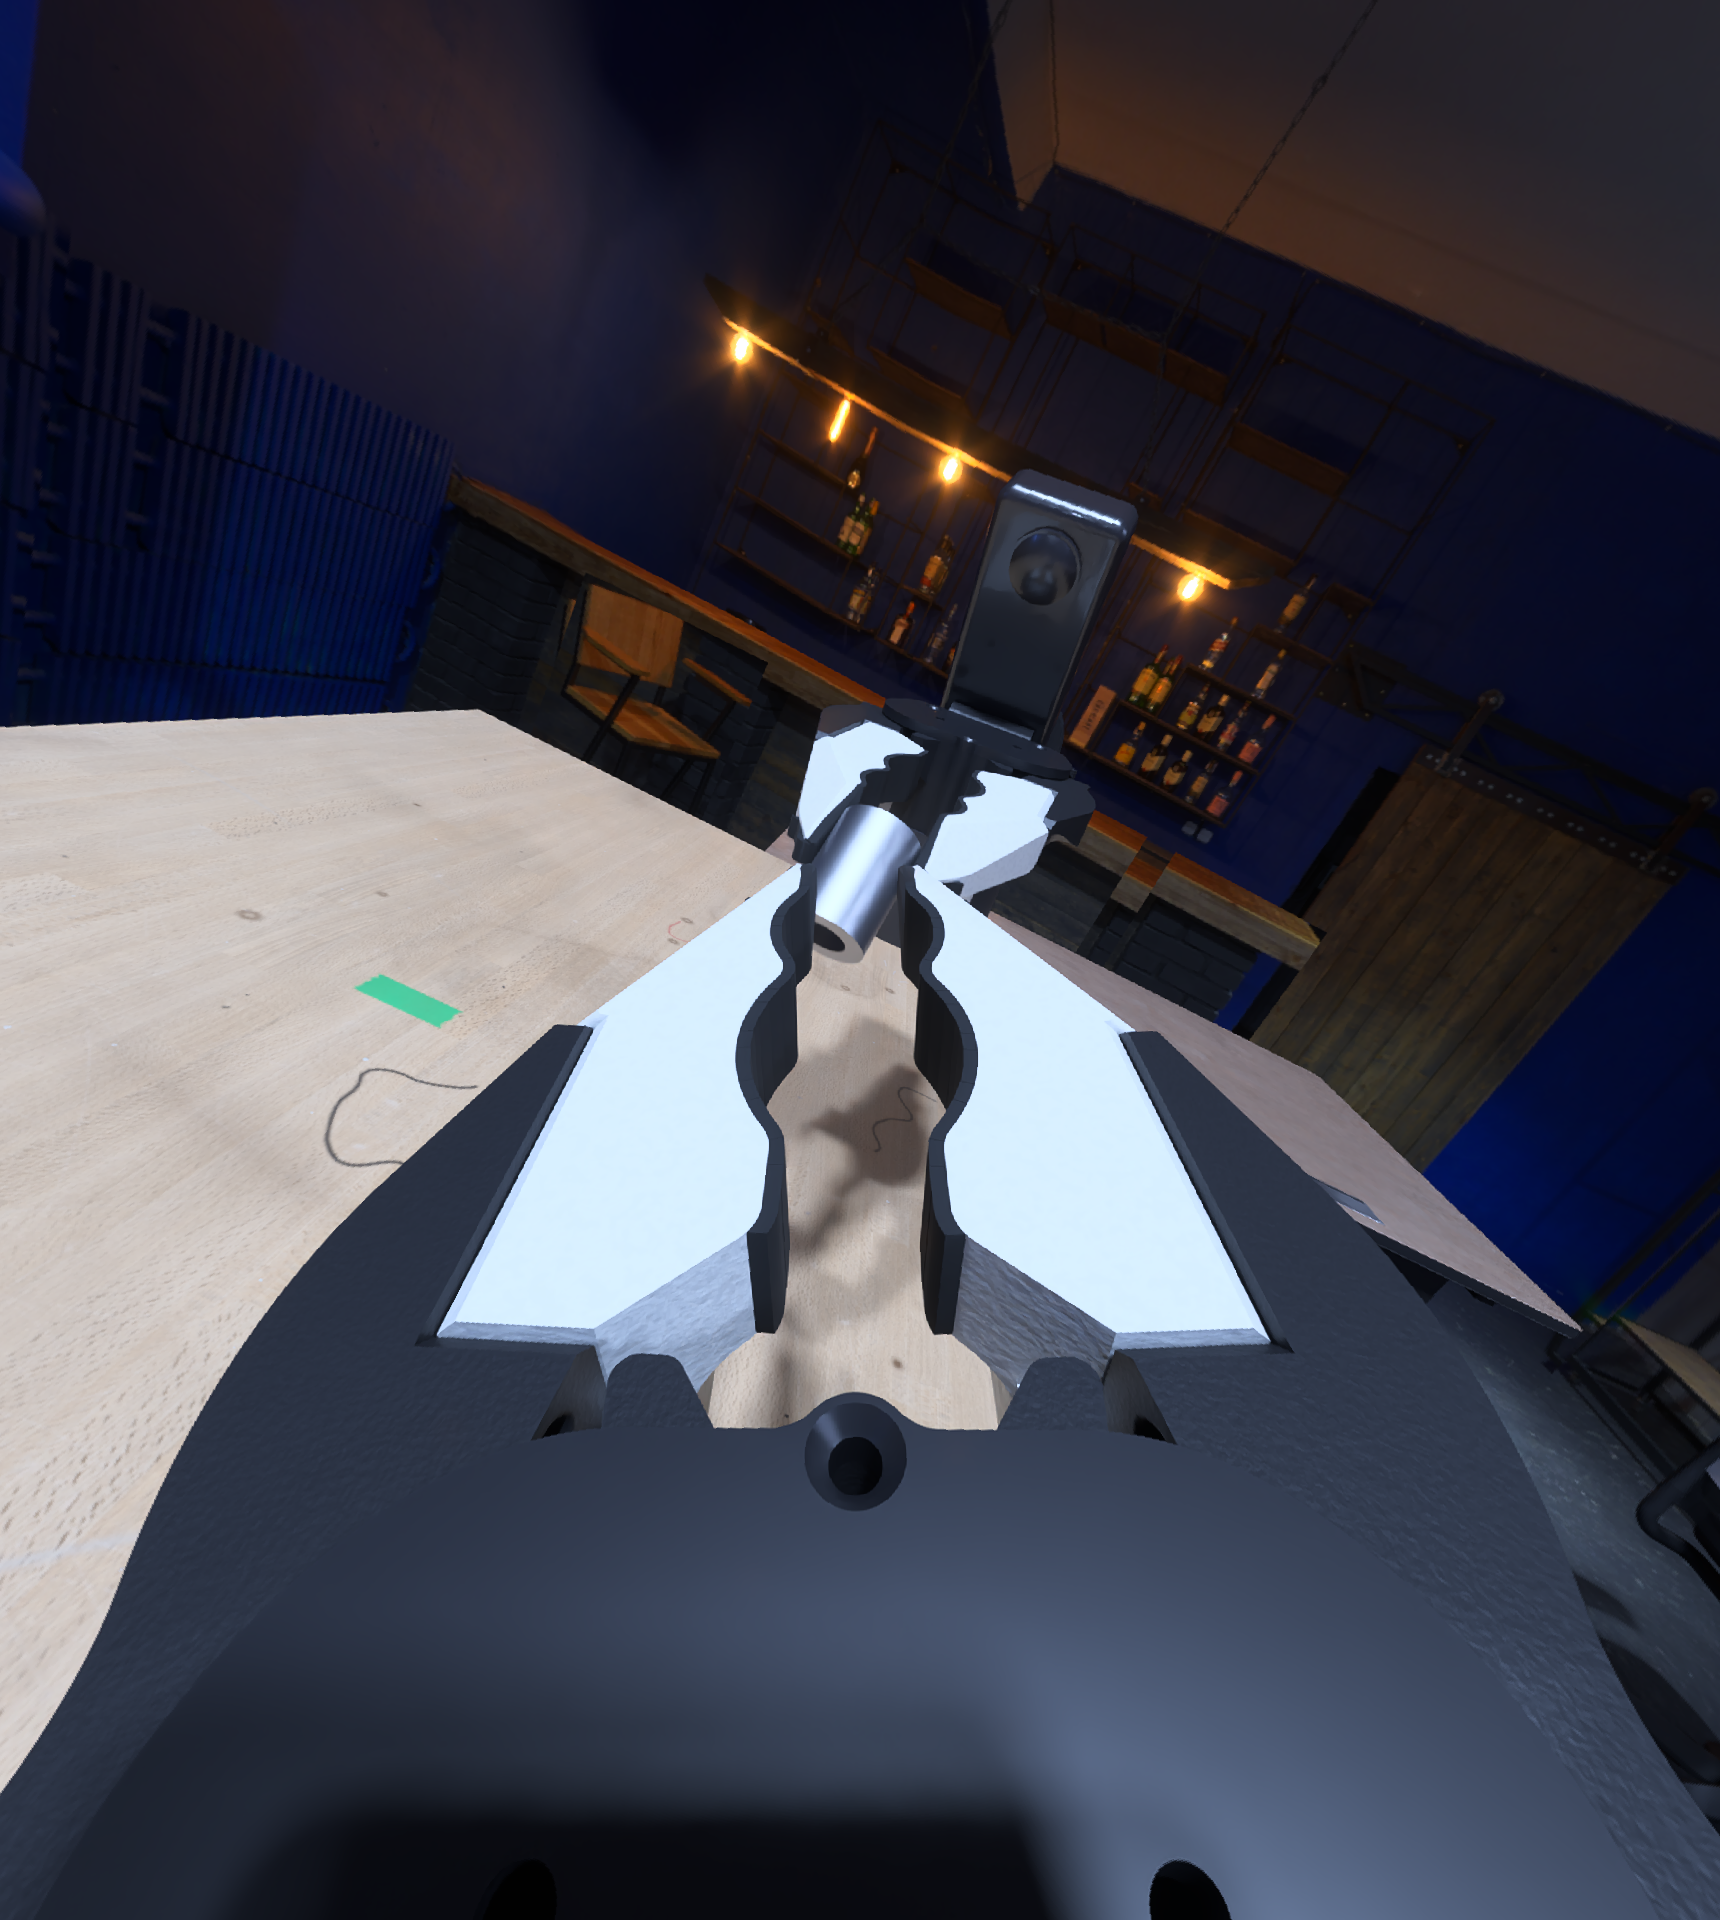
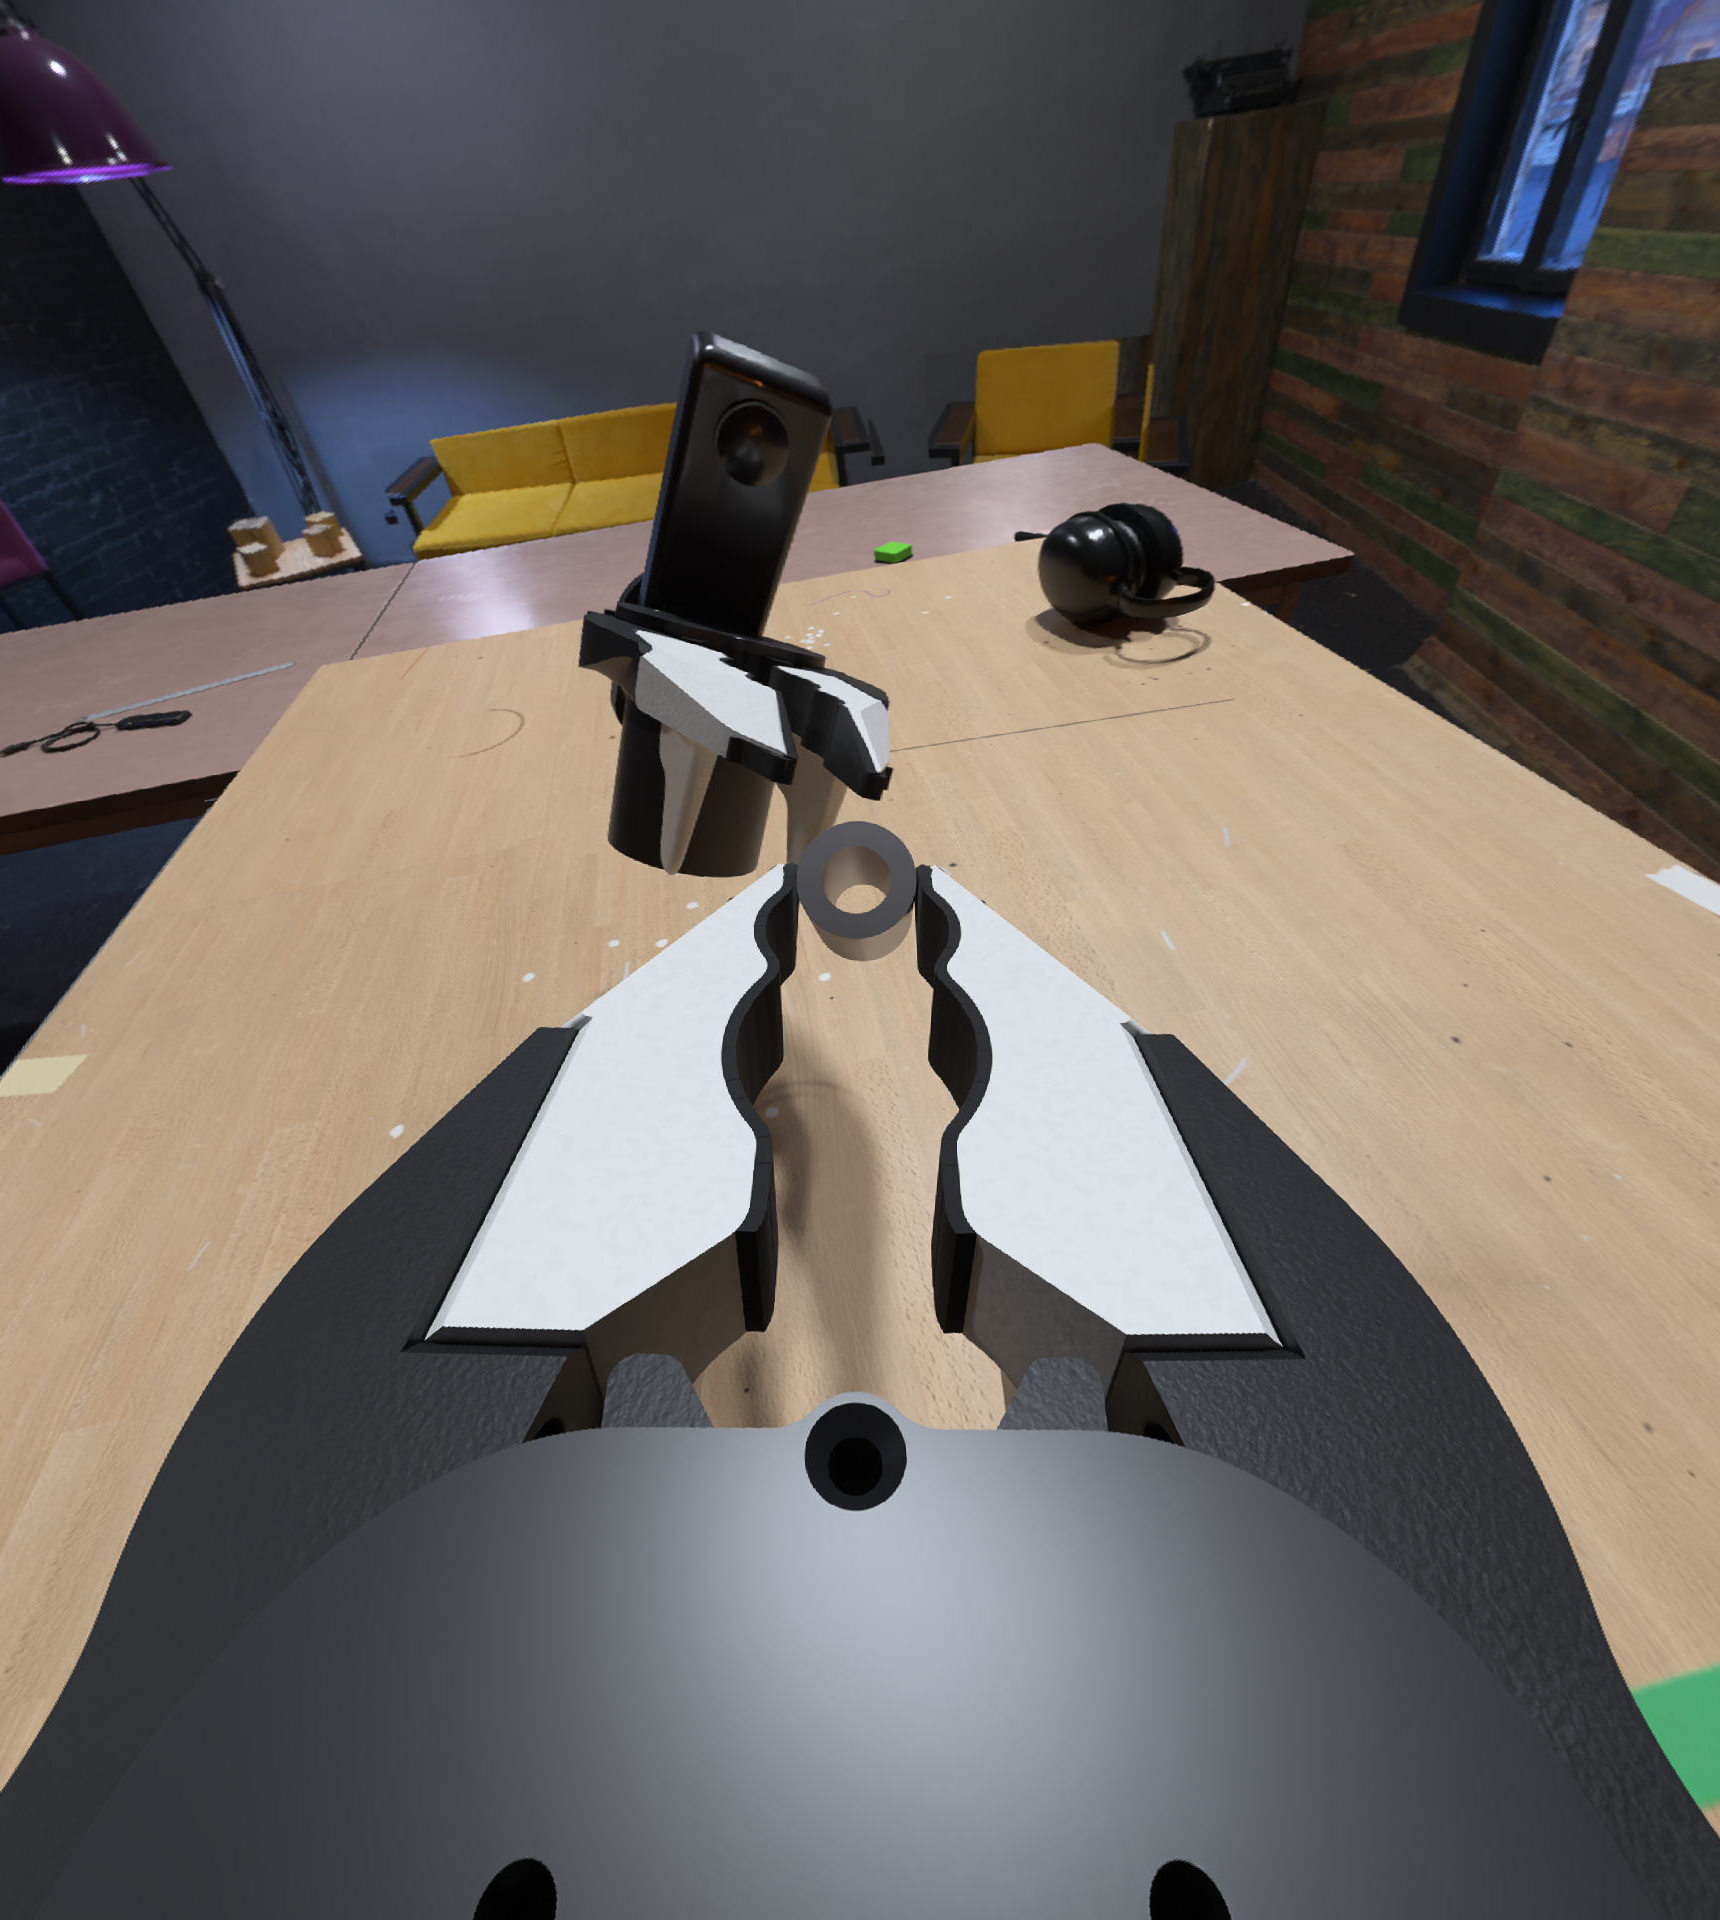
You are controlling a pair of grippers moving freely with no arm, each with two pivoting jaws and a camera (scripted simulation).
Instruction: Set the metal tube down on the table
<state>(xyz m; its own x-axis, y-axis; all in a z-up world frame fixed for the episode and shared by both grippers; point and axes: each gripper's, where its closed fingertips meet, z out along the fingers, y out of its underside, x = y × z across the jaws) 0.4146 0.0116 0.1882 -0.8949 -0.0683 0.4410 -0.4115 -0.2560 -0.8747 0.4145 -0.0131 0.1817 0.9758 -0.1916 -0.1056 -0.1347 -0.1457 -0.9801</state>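
In the left wrist view, the left claw (image 1: pixel 854 896) reaches forward above the pale wooden tabletop (image 1: pixel 160 883), its two white fingers with dark wavy inner edges set a narrow way apart. The metal tube (image 1: pixel 861 875), short, silvery and hollow, sits at the fingertips with its open end turned toward the camera and angled down to the left; whether the left fingers actually press on it cannot be told from here. The tube's far end runs in between the fingers of the right claw (image 1: pixel 923 805), which faces this camera from just beyond, and which seems to pinch it. A dark shadow falls on the wood under the fingers. A green strip of tape (image 1: pixel 407 1001) lies flat on the tabletop to the left, with a thin dark scribble nearer. In the right wrist view, the right claw (image 2: pixel 854 883) has the tube (image 2: pixel 856 881) seen end-on as a grey ring between its tips, both tips touching the ring's sides, held clear above the tabletop (image 2: pixel 1355 1039). The left claw (image 2: pixel 814 758) hangs just behind and to the left, tilted. Black headphones (image 2: pixel 1110 566) rest far off to the right, and a small green block (image 2: pixel 892 552) lies beyond.
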